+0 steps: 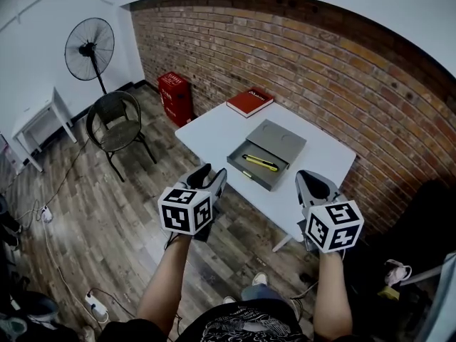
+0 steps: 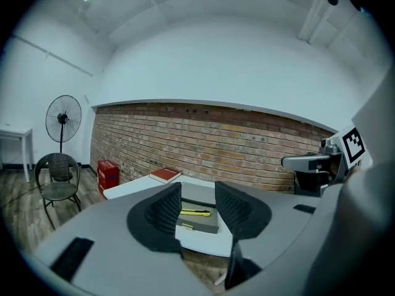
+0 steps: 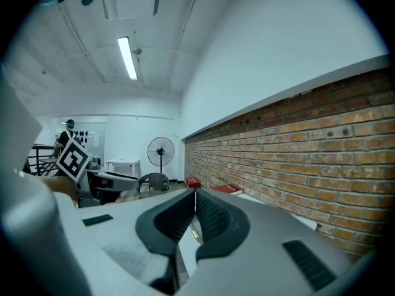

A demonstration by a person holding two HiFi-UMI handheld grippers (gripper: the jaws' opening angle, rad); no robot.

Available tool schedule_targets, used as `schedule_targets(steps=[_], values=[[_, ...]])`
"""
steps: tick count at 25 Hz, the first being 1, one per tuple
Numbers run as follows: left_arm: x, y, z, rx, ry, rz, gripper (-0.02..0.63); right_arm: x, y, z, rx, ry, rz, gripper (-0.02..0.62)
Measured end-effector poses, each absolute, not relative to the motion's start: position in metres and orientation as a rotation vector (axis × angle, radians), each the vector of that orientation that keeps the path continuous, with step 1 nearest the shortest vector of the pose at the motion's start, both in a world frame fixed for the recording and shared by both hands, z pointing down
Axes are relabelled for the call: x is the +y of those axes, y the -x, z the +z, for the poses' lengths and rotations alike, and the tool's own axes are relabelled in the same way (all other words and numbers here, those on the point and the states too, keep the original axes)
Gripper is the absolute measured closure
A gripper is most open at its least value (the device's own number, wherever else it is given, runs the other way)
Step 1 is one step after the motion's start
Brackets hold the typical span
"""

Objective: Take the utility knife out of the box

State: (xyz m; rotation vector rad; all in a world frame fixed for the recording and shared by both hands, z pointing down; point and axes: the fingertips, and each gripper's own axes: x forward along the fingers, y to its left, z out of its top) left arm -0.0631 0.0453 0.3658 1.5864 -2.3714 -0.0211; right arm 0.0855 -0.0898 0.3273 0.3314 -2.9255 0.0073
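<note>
A grey box (image 1: 251, 174) lies open on the white table (image 1: 214, 130), its lid folded back toward the brick wall. A yellow utility knife (image 1: 261, 163) rests inside it. Both grippers hover off the table's near edge, short of the box. My left gripper (image 1: 214, 173) is open and empty; in the left gripper view the box (image 2: 200, 226) and the knife (image 2: 195, 212) show beyond the gap between its jaws (image 2: 198, 189). My right gripper (image 1: 308, 178) is shut with nothing in it; its tips meet (image 3: 195, 193) in the right gripper view.
A red book (image 1: 249, 102) lies at the table's far corner. On the wood floor to the left stand a dark chair (image 1: 114, 123), a standing fan (image 1: 89, 48), a red crate (image 1: 175, 97) and a small white table (image 1: 35, 120). Cables trail over the floor.
</note>
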Motion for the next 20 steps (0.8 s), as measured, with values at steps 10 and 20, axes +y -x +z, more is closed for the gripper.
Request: schedule_targets(steps=[10,20], values=[[0.01,0.095,0.369,-2.379,-1.607,0.074,0.434,-0.128,-0.054,0.337,-2.952,-0.383,0.076,0.575],[-0.074,0.162,0.368,-2.357,-1.675,0.118,0.425,-0.206,0.006,0.342,-2.945,-0.457,0.105,0.575]])
